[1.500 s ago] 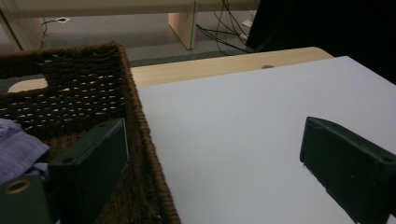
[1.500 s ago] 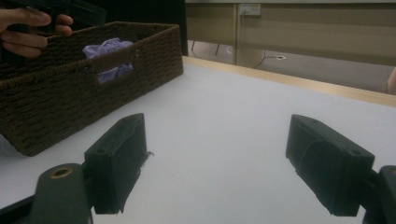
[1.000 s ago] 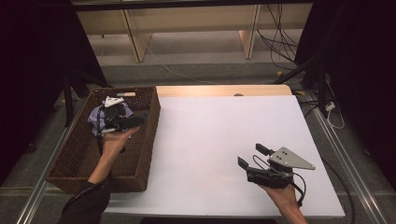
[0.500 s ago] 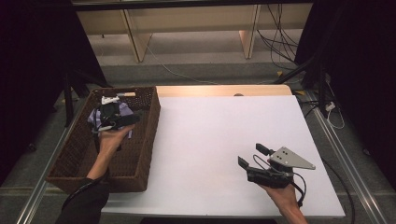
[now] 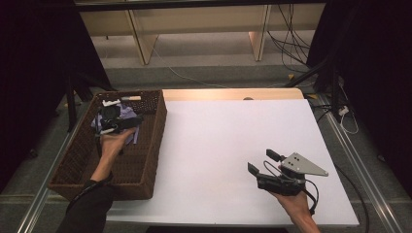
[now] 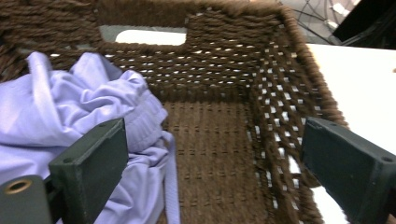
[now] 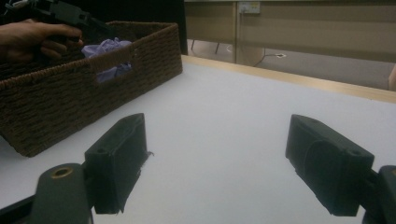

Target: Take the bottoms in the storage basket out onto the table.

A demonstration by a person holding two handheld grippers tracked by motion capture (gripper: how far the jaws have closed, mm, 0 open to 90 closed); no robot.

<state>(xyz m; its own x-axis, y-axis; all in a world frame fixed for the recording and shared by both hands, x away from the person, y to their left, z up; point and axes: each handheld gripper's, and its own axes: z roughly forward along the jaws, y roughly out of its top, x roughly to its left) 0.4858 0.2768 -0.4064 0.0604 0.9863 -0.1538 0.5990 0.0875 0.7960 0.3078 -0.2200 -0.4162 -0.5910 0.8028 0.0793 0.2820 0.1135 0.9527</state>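
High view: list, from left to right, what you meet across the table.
Wicker basket → lilac cloth, lying in the basket with the left gripper over it → bare white tabletop → right gripper, jaws open.

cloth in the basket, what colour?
Light purple cloth, bunched in the brown woven basket; clearest in the left gripper view.

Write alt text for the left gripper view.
The left tool, jaws wide open and empty, points into a brown woven basket that holds a crumpled lilac cloth at the left. The cloth lies against one jaw; the white table shows beyond the basket's right wall.
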